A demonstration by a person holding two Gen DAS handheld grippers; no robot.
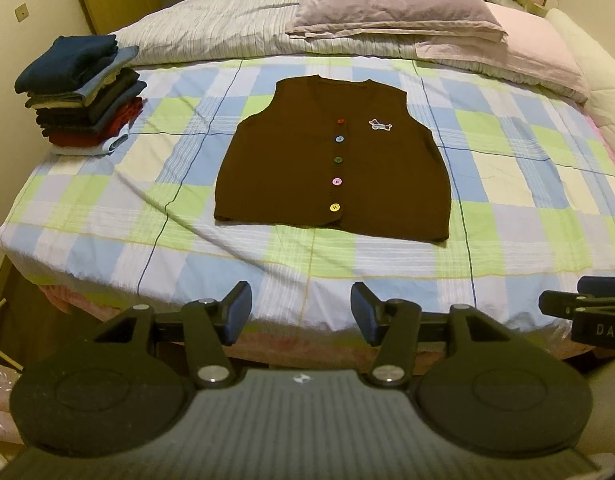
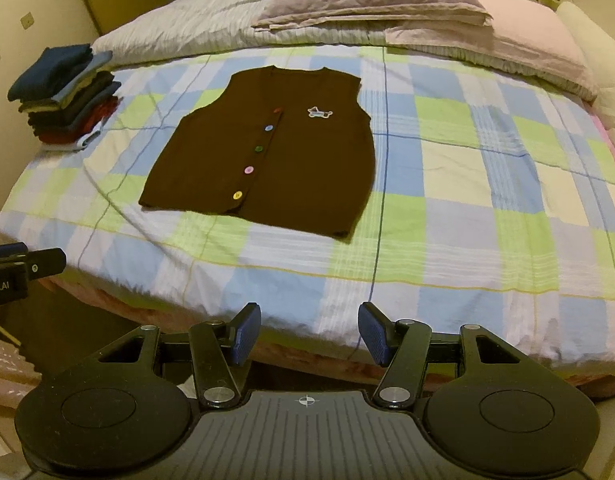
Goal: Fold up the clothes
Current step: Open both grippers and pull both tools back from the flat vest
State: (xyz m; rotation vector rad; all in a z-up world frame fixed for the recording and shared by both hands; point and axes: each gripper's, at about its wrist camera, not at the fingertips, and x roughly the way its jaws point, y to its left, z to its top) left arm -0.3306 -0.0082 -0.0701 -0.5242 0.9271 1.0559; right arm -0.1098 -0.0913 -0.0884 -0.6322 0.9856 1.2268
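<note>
Checkered bedspread (image 1: pixel 107 216) holds flat brown vest (image 1: pixel 331 168); left gripper (image 1: pixel 301 312), right gripper (image 2: pixel 309 334) both spread apart.

Dim warm indoor light, yellowish cast. Soft shadows. Fisheye bends bed (image 1: pixel 107 216) edges, dark vignette corners. Slight blur overall, no glare.

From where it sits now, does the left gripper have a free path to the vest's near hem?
Probably yes. The left gripper is open and empty at the bed edge, and only bare checked sheet lies between it and the vest.
</note>
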